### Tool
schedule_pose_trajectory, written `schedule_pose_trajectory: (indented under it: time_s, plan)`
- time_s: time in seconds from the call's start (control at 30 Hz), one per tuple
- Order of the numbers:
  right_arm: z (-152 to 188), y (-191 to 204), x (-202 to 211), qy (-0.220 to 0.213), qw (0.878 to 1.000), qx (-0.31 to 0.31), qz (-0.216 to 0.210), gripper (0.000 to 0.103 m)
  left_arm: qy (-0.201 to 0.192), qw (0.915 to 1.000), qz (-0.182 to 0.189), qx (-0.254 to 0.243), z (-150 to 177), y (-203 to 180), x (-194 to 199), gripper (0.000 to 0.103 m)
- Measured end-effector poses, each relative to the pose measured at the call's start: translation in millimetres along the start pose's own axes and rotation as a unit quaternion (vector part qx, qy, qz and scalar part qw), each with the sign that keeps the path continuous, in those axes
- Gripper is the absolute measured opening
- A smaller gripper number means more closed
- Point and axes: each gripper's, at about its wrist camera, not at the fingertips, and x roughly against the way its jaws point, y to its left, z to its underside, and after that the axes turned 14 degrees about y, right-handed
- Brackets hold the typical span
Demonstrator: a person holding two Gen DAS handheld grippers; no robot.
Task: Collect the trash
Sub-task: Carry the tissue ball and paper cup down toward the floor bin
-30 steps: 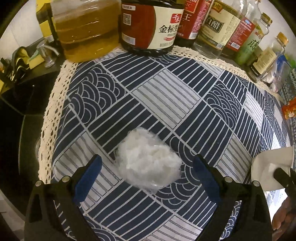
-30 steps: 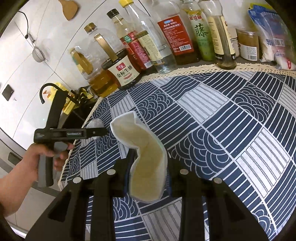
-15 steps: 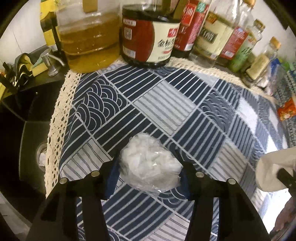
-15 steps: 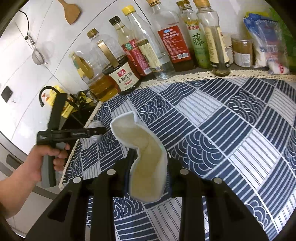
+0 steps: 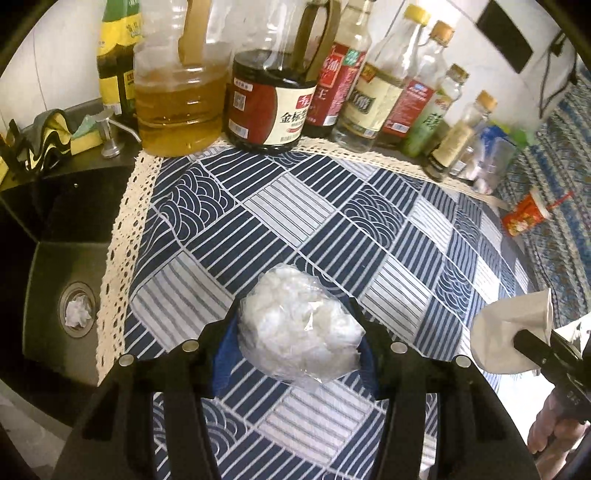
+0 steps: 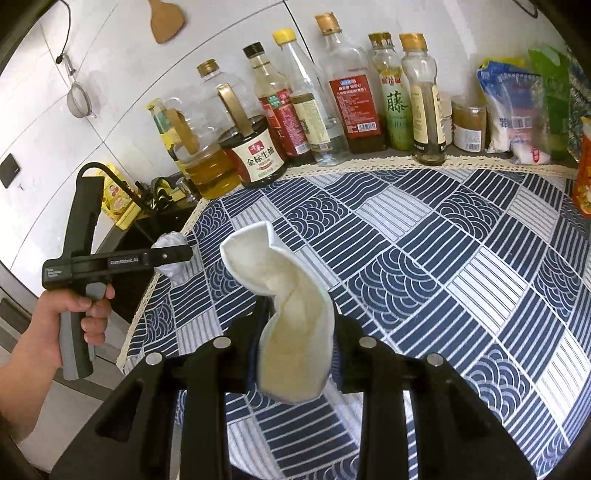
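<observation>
Now the left gripper [image 5: 299, 332], wide apart a second ago, clamps the crumpled plastic wrap [image 5: 299, 328] between its fingers; the right gripper [image 6: 295, 354] still pinches the squashed paper cup [image 6: 291, 332], so both are ready for binning.

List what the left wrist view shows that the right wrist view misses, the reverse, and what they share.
Only the left wrist view: the sink drain with a white wad in it, and a red snack packet.
Only the right wrist view: a wooden spatula and strainer on the wall.
Both: the crumpled plastic wad held by the left gripper, the crushed paper cup held by the right gripper, and the soy sauce jug.
</observation>
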Motion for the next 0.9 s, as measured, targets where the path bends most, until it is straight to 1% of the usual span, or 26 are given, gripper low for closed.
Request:
schedule_pose_trajectory:
  time_s: [0.2, 0.37, 0.63, 0.73, 0.9]
  plan:
    - [19, 26, 14, -0.012, 1.0, 0.001, 0.012, 0.031, -0.016, 0.9992, 0.027, -0.023, 28, -2, 24, 0.052]
    - [38, 56, 25, -0.018, 0.999, 0.007, 0.026, 0.031, -0.028, 0.9975, 0.043, -0.049, 49, -7, 41, 0.052]
    - [66, 103, 38, -0.02, 0.999, 0.015, 0.042, 0.031, -0.043, 0.9947, 0.061, -0.07, 98, 2, 72, 0.052]
    - [79, 123, 43, -0.023, 0.998, 0.017, 0.048, 0.031, -0.04, 0.9938, 0.068, -0.078, 119, 7, 79, 0.052]
    - [105, 154, 51, -0.02, 0.999, 0.007, 0.041, 0.031, -0.038, 0.9916, 0.076, -0.098, 152, 10, 91, 0.052]
